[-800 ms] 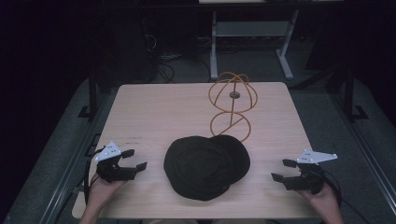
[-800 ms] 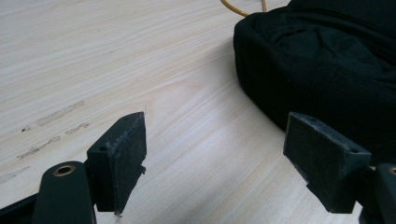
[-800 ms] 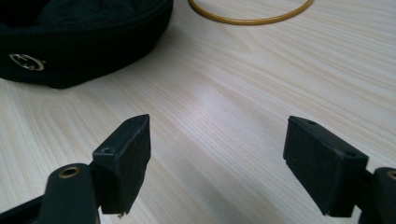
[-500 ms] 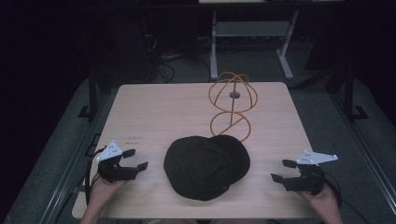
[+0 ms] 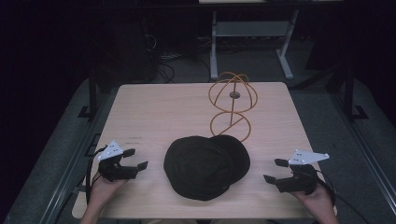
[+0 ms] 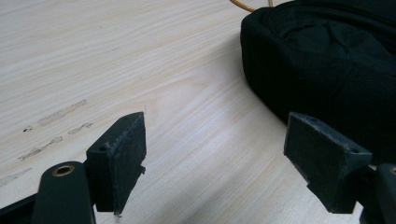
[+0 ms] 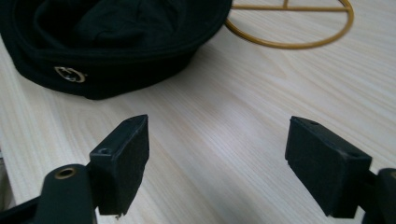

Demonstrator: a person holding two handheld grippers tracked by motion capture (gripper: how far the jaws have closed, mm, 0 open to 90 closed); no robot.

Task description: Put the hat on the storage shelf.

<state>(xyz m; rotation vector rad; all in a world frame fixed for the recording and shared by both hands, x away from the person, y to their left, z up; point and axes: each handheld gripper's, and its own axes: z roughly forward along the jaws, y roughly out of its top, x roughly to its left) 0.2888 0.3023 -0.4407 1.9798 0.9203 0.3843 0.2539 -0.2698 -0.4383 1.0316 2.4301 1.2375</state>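
The black cap (image 5: 205,165) lies on the table (image 5: 154,112) between the two grippers, apart from both, its far edge at the foot of the wire stand (image 5: 232,109). The left gripper (image 5: 136,158) and the right gripper (image 5: 272,170) point inward at it, fingers (image 6: 119,161) spread wide with nothing between them. It looks light and floppy, cloth that will fold under a pinch. The stitched rim nearest each gripper seems the firmest place to grip.
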